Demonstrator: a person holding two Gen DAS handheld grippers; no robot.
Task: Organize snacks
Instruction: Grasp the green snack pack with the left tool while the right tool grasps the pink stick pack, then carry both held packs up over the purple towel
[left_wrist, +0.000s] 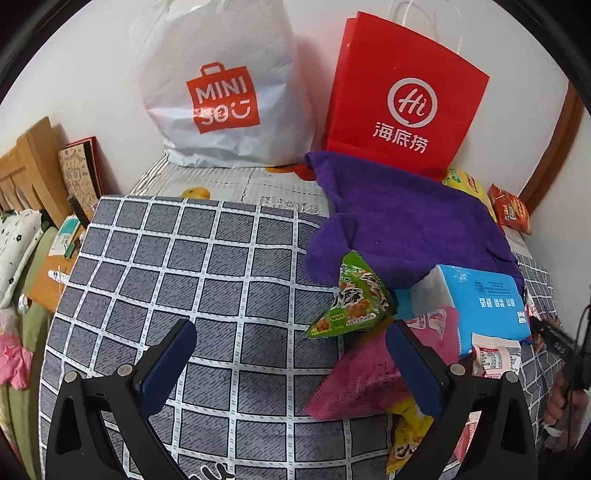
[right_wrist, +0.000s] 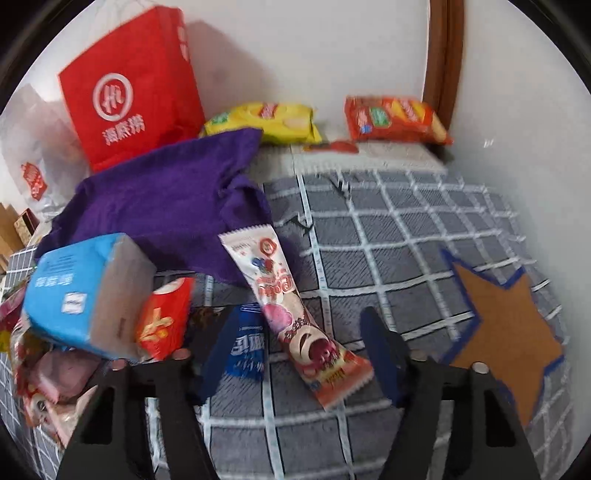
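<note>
Checked bedspread (left_wrist: 155, 280) — left half bare | left hand-held gripper (left_wrist: 291, 365) apart | right hand-held gripper (right_wrist: 299, 354) apart

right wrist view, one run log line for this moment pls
right gripper: open, straddling long pink-and-white snack packet, pads not touching | packet: flat on grey checked cloth | left gripper: open, empty

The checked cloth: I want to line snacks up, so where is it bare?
Bare: the checked cloth left of the purple towel, and the stretch between the pink-and-white wrapper and the brown star. Crowded: around the blue tissue pack and the wrappers heaped under it.
</note>
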